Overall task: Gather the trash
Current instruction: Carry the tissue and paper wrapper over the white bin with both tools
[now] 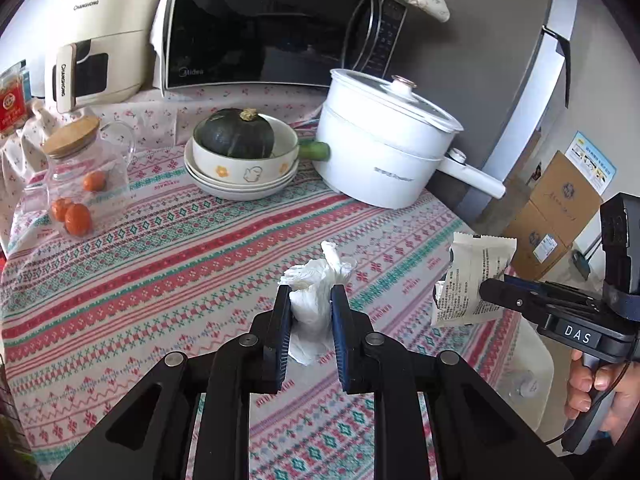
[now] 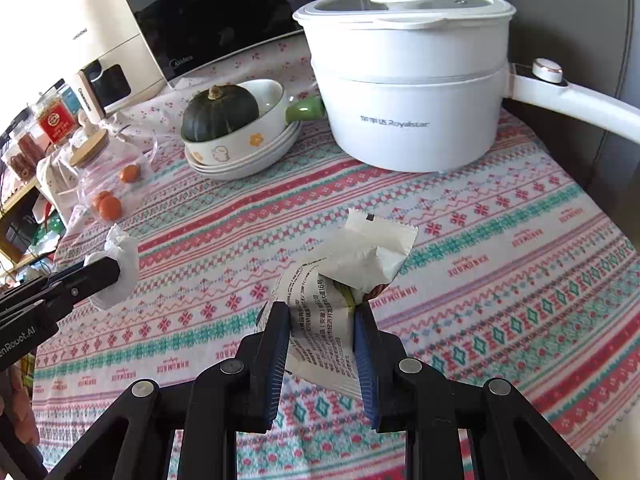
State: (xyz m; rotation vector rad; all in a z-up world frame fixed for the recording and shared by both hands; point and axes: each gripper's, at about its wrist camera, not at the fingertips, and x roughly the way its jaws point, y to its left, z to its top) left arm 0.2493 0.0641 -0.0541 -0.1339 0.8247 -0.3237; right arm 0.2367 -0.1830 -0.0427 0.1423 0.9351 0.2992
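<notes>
My left gripper (image 1: pixel 311 294) is shut on a crumpled white tissue (image 1: pixel 316 280) and holds it above the patterned tablecloth (image 1: pixel 160 272). My right gripper (image 2: pixel 322 310) is shut on an empty white snack wrapper (image 2: pixel 344 268) with printed text, also lifted above the cloth. In the left wrist view the right gripper (image 1: pixel 486 286) is at the right, pinching the wrapper (image 1: pixel 468 280) near the table's right edge. In the right wrist view the left gripper (image 2: pixel 114 270) is at the left with the tissue (image 2: pixel 120 268).
A white electric pot (image 1: pixel 384 144) with a long handle stands at the back right. Stacked bowls hold a dark green squash (image 1: pixel 236 134). A glass jar with oranges (image 1: pixel 80 184) stands at the left. A microwave (image 1: pixel 272 24) and a cream appliance (image 1: pixel 100 36) stand behind. Cardboard boxes (image 1: pixel 556 216) lie beyond the right edge.
</notes>
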